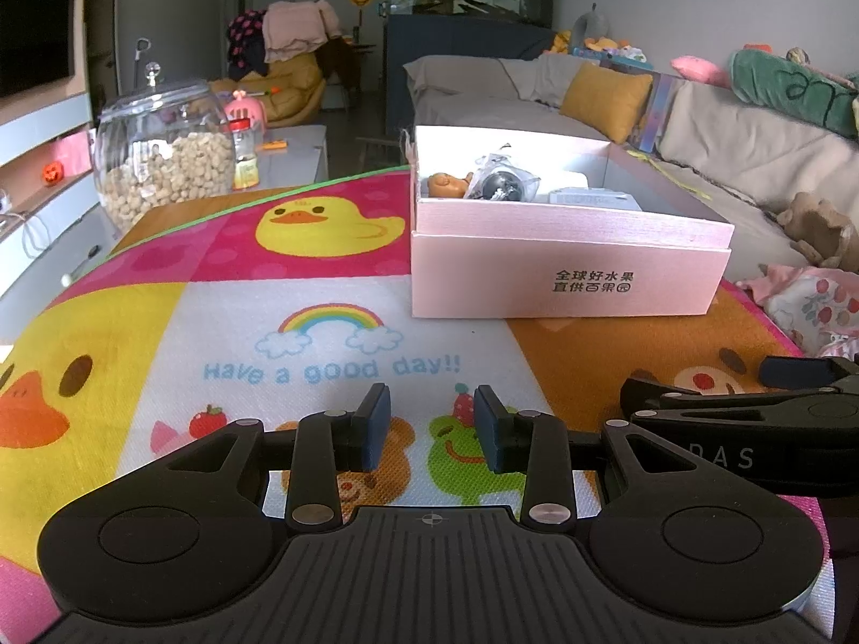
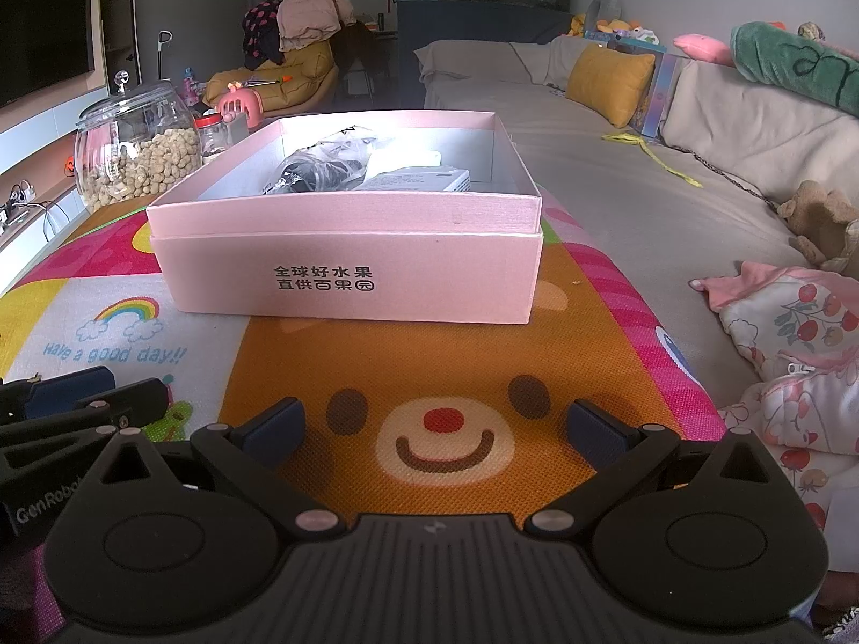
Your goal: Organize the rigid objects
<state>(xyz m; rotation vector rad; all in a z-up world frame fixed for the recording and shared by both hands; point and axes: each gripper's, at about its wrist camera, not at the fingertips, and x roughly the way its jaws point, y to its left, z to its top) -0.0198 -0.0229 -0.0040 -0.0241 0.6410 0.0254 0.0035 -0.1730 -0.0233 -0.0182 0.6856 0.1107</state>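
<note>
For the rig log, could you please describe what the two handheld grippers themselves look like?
Both are matte black plastic. The left gripper and right gripper each have dark blue fingertip pads, silver pivot pins, two round discs and a ribbed centre plate. White lettering shows on their sides, "GenRobot" partly readable. No cables or sleeves are visible.

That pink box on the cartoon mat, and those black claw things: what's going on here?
A person holds two grippers low over the mat. The left gripper and right gripper are both open and empty. The pink box ahead already holds a small brown figure, a bagged dark item and a white packet.
</note>
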